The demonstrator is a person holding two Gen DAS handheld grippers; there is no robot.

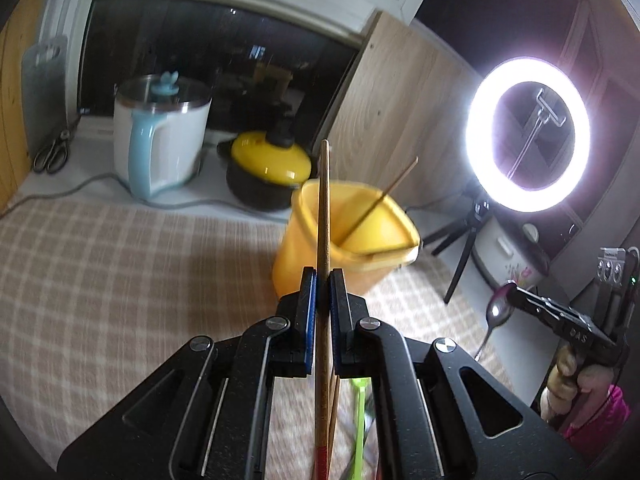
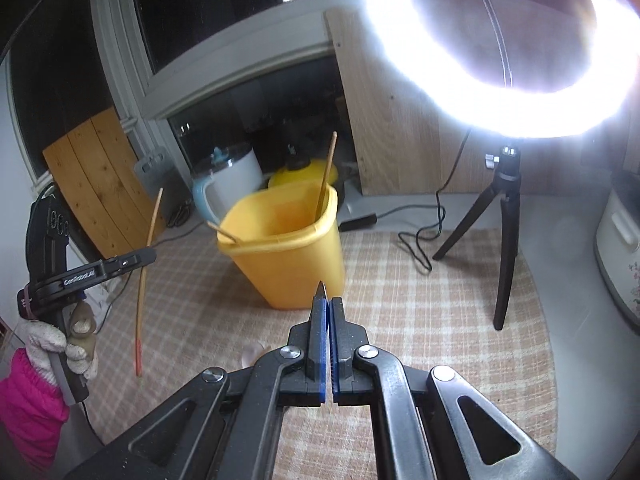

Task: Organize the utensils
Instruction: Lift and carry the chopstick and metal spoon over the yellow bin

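Observation:
My left gripper (image 1: 323,280) is shut on a wooden chopstick (image 1: 325,200) with a red end, held upright in front of the yellow container (image 1: 360,256). One thin stick (image 1: 394,186) leans inside the container in this view. In the right wrist view, two chopsticks (image 2: 326,176) rest in the container (image 2: 288,256). My right gripper (image 2: 327,304) is shut on a metal spoon (image 1: 498,312), whose edge (image 2: 321,289) pokes out between the pads. The left gripper (image 2: 152,257) and its chopstick (image 2: 154,216) show at the left of that view.
A white kettle (image 1: 160,140), a yellow-lidded pot (image 1: 268,168) and scissors (image 1: 52,156) stand behind the checked cloth (image 1: 120,280). A ring light (image 1: 528,128) on a tripod (image 2: 504,240) and a rice cooker (image 1: 512,248) stand at the right. A green utensil (image 1: 360,408) lies near me.

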